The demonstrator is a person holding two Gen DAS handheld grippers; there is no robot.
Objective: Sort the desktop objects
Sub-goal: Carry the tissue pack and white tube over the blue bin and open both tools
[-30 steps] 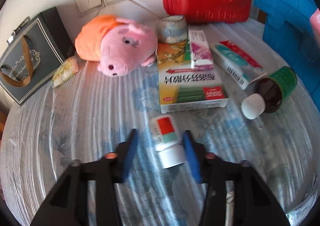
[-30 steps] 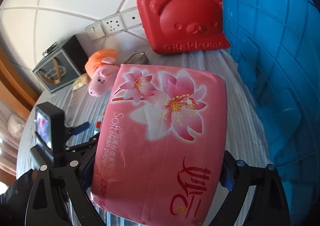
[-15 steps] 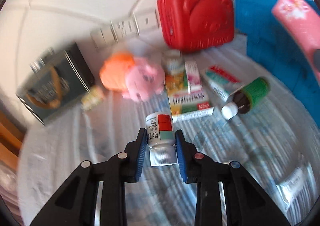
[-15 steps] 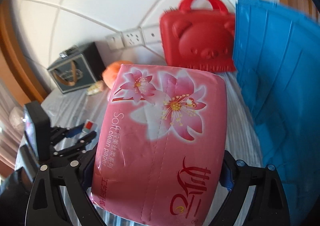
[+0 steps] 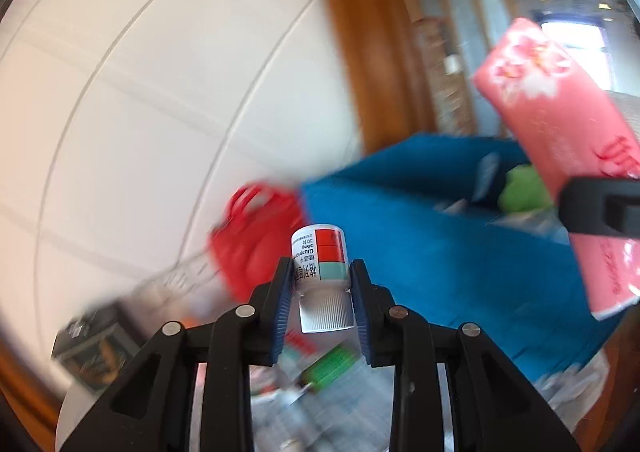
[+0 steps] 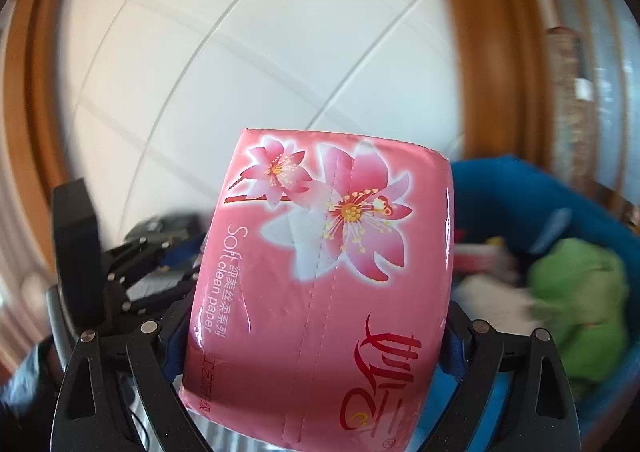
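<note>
Pill bottle [image 5: 320, 266] pinched between nearly closed left gripper [image 5: 320, 284] fingers, cap toward camera. Tissue pack [image 6: 320, 284] clamped across wide-spread right gripper [image 6: 316, 332]. Blue bin [image 5: 420, 236] beyond fingertips. Risk: smooth bottle slipping from narrow pinch; bulky pack catching rim.

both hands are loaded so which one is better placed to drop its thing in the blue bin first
Probably the right. Its gripper holds the tissue pack close beside the open blue bin, while the left gripper with the pill bottle faces the bin's outer wall.
</note>
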